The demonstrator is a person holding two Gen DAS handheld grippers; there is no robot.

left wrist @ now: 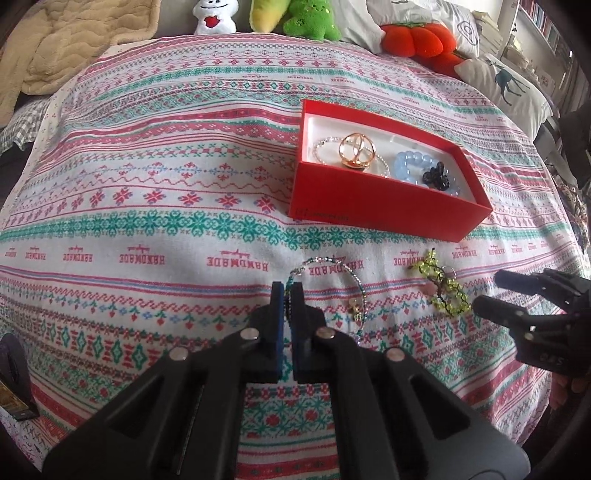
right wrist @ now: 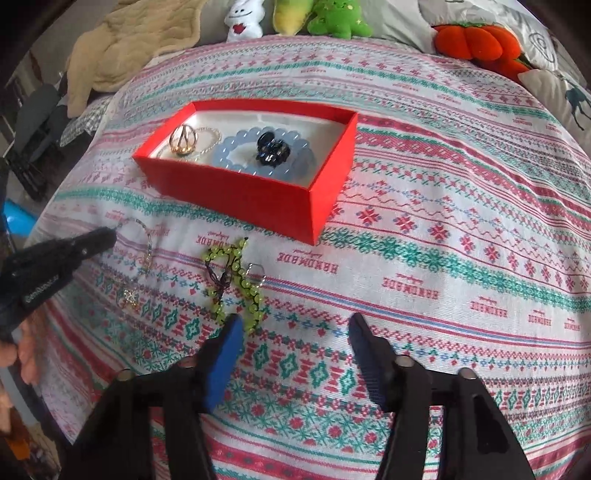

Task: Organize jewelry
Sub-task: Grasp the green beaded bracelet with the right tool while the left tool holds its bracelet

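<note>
A thin beaded bracelet (left wrist: pixel 364 291) with a small gold charm lies on the patterned cloth, and my left gripper (left wrist: pixel 287 291) is shut on its left side. From the right wrist view, the same gripper (right wrist: pixel 107 236) reaches in from the left onto that bracelet (right wrist: pixel 147 240). A yellow-green beaded piece (right wrist: pixel 236 280) lies just ahead of the left finger of my right gripper (right wrist: pixel 295 325), which is open with only cloth between its fingers. An open red box (left wrist: pixel 369 210) (right wrist: pixel 258 195) holds a gold clip (left wrist: pixel 356 149), a pale blue bead bracelet (left wrist: pixel 413 164), a black clip (left wrist: pixel 436 177) and a pearl strand.
Plush toys (left wrist: pixel 310 18) and an orange plush pumpkin (right wrist: pixel 476 40) line the far edge of the cloth. A beige blanket (left wrist: pixel 74 44) lies at the back left and pillows (left wrist: pixel 506 85) at the back right. A person's fingers (right wrist: pixel 22 354) show at the left edge.
</note>
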